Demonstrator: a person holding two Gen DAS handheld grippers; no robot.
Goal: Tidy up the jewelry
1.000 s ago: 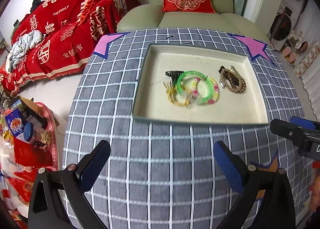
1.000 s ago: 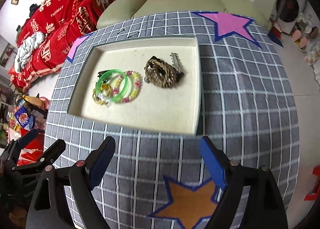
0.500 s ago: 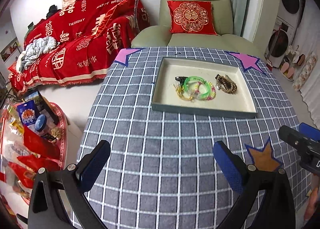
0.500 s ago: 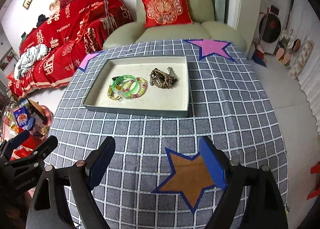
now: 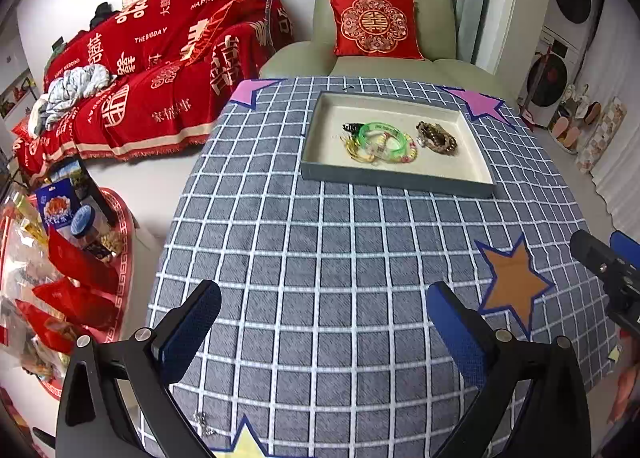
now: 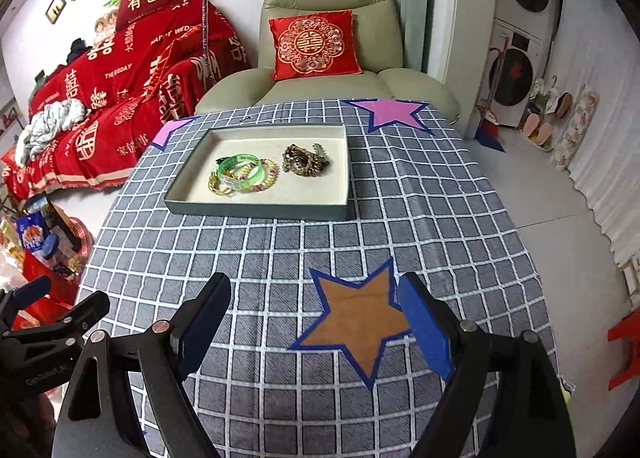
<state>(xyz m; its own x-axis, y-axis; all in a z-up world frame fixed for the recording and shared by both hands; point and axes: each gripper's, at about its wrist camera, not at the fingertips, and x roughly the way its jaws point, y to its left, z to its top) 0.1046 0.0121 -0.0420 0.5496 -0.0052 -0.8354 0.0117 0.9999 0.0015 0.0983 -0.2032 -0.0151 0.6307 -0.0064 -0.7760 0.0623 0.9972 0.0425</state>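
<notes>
The jewelry is gathered in a shallow grey tray (image 6: 256,212) with a cream lining, set at the far half of the counter (image 6: 280,254) on its checked cloth. Inside the tray, a green bangle (image 6: 240,169) is seen overlapping a beaded bracelet (image 6: 267,177) and a gold chain (image 6: 218,186), with a dark clip (image 5: 352,127) just beside them; a brown beaded bracelet (image 6: 304,163) lies apart toward the tray's right side, with a small metal comb (image 6: 320,148) touching it.

The step in hand is judged to be either a fresh approach to the tray or the close of the task; which cannot be told. If more sorting is meant, the tangled cluster is best approached from above and one piece singled out at its free edge, so that the neighbours are not dragged along. The thin chain is likely to snag on the bangle.

The left tongs (image 5: 324,322) are held spread and empty, low over the near edge of the counter, pointed toward the tray. The right tongs (image 6: 316,318) are likewise spread and empty, poised over an orange star (image 6: 352,318) marked on the cloth, well apart from the tray.
</notes>
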